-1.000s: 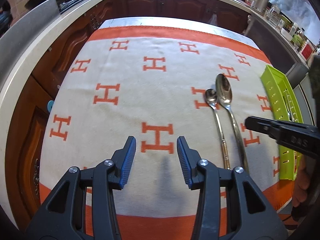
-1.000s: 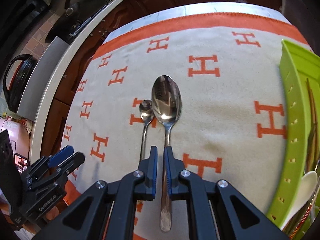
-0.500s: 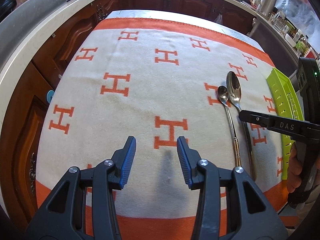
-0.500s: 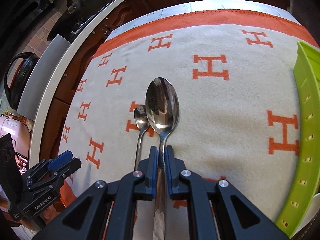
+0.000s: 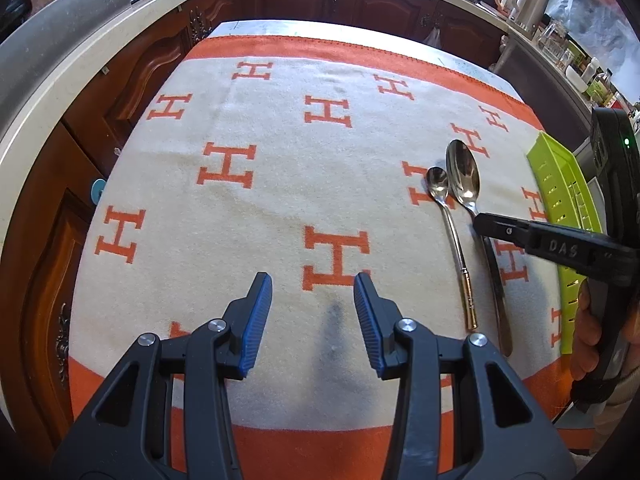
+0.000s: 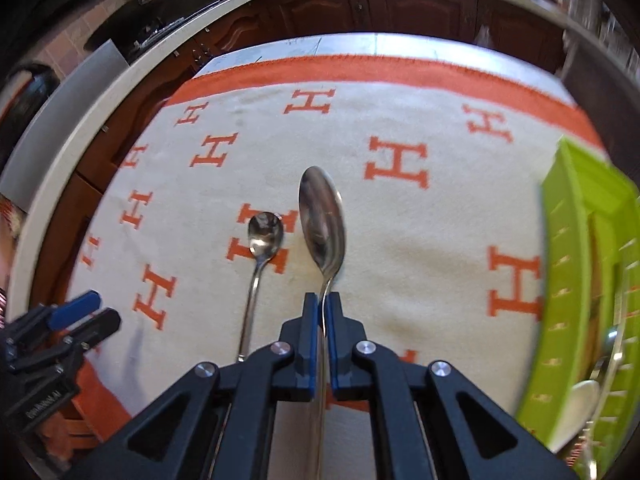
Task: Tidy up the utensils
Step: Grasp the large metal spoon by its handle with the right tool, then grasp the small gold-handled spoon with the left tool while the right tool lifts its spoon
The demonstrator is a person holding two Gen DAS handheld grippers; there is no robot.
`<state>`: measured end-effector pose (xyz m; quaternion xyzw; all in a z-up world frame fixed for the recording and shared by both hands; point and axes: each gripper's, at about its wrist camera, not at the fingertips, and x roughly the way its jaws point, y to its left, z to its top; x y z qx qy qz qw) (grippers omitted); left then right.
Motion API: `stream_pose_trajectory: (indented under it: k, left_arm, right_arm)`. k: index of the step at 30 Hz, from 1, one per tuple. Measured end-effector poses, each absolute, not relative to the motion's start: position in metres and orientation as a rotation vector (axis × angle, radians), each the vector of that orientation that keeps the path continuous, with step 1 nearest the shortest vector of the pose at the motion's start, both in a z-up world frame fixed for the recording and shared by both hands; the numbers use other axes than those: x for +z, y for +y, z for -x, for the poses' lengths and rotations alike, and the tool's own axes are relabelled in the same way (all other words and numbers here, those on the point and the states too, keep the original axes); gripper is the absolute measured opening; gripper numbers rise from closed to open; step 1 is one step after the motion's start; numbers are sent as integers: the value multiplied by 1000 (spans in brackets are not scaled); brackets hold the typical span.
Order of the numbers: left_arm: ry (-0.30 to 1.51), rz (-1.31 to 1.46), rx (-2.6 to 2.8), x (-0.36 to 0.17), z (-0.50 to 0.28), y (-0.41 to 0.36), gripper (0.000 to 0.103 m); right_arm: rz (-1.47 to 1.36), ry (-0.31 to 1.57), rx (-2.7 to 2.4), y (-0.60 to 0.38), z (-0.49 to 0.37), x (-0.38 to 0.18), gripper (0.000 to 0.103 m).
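The large spoon (image 6: 323, 222) now tilts, its bowl raised off the blanket (image 6: 420, 240) since a second ago, the right gripper (image 6: 323, 312) jaws clamped on its neck; the small spoon (image 6: 264, 234) lies left, the green tray (image 6: 568, 280) right. The left gripper (image 5: 312, 308) hangs wide open, empty

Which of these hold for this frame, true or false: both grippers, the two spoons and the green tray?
1. The right gripper is shut on the large spoon. True.
2. The left gripper holds the small spoon. False: it is open and empty; that spoon lies on the cloth.
3. The small spoon lies left of the large one. True.
4. The green tray is empty. False: utensils show in it.
5. The large spoon is gripped by its bowl. False: by the handle.
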<state>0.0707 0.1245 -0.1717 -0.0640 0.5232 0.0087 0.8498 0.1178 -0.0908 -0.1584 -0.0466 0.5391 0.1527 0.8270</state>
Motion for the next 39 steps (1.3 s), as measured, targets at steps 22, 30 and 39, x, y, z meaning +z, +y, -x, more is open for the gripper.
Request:
stream_pose_trajectory:
  k: [22,30,39]
  left_arm:
    - [1117,146,4,-175,-65,124,39]
    - [1138,135,-26,-178,-70,111,39]
    - [1172,109,-123,-176,-100,68,39]
  right_arm:
    - [170,1176,328,-96,-104,-174,3]
    - [107,1170,322,-102,-101,-173,2]
    - [-84,1166,356,-129,-85,-160,2]
